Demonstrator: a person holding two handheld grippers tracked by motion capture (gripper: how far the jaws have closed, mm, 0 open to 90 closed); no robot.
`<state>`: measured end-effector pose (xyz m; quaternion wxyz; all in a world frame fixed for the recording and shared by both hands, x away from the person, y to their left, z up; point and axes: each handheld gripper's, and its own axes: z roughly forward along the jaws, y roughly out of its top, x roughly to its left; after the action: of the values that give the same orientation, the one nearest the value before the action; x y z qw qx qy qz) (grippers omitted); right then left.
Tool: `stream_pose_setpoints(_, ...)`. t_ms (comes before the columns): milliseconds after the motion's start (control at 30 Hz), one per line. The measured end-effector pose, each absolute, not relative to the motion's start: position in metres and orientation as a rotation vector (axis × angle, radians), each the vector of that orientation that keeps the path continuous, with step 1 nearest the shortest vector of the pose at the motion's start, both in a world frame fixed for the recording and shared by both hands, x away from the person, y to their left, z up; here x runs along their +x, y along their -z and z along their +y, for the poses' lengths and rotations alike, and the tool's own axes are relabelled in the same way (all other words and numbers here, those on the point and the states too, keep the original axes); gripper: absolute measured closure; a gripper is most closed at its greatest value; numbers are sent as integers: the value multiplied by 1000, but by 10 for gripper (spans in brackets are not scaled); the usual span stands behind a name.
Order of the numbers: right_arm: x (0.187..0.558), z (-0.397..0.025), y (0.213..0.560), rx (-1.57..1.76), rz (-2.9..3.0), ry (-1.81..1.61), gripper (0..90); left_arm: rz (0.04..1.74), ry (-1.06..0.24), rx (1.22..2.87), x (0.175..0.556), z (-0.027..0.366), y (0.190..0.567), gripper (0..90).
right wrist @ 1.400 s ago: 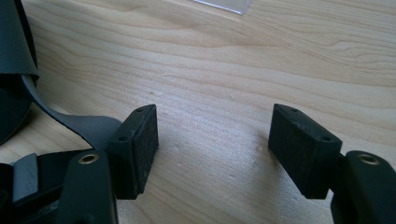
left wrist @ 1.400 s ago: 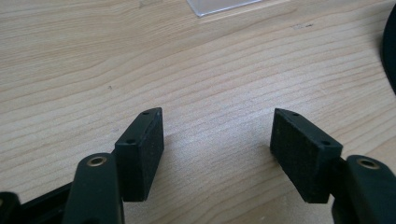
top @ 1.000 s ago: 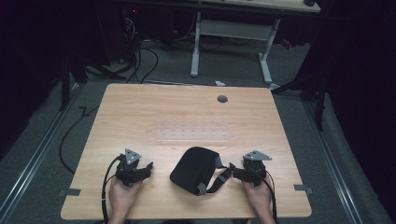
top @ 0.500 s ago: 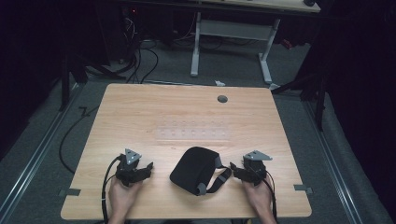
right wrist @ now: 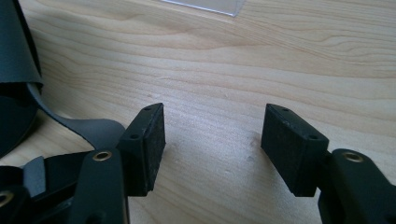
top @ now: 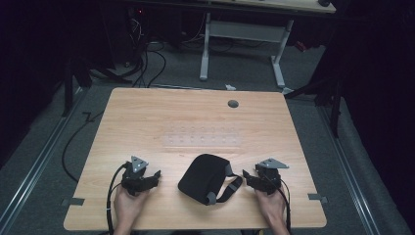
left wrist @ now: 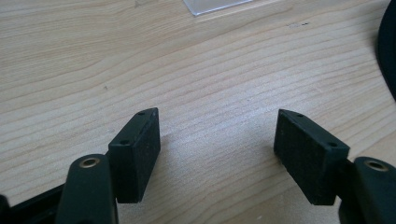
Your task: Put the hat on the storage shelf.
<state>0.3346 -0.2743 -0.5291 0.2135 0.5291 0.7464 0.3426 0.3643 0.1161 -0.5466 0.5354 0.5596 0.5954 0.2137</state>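
A black pouch point(top: 201, 176) with a black strap point(top: 230, 188) and grey buckles lies near the front middle of the wooden table point(top: 195, 122). To its left, my left gripper point(top: 155, 175) rests on the table, open, with bare wood between its pads point(left wrist: 140, 149). The pouch's edge point(left wrist: 388, 56) shows at the right of the left gripper view. On the pouch's right, my right gripper point(top: 246, 178) rests open close to the strap's end. In the right gripper view the strap point(right wrist: 79, 126) curls beside the left pad point(right wrist: 147, 144), and nothing lies between the jaws.
A clear flat plastic tray point(top: 201, 139) lies at the table's middle, beyond the pouch. A round cable hole point(top: 233, 104) sits near the far edge. Behind the table stand a white desk frame point(top: 242, 34) and floor cables point(top: 147, 63).
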Motion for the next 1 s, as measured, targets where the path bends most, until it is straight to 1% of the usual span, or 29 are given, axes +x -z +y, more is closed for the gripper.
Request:
stream_pose_setpoints(200, 328, -280, 526, 1484, 2062, -1003, 420, 1418, -508, 1333, 364, 116, 547, 319)
stream_pose_setpoints(467, 317, -286, 511, 1469, 2048, -1140, 434, 1417, -506, 1334, 364, 116, 547, 313)
stream_pose_setpoints(833, 314, -268, 498, 1402, 2111, -1251, 405, 1416, -503, 1337, 364, 116, 547, 308)
stream_pose_setpoints(1000, 320, -254, 493, 1364, 2150, -1293, 386, 1416, -503, 1337, 364, 116, 547, 307)
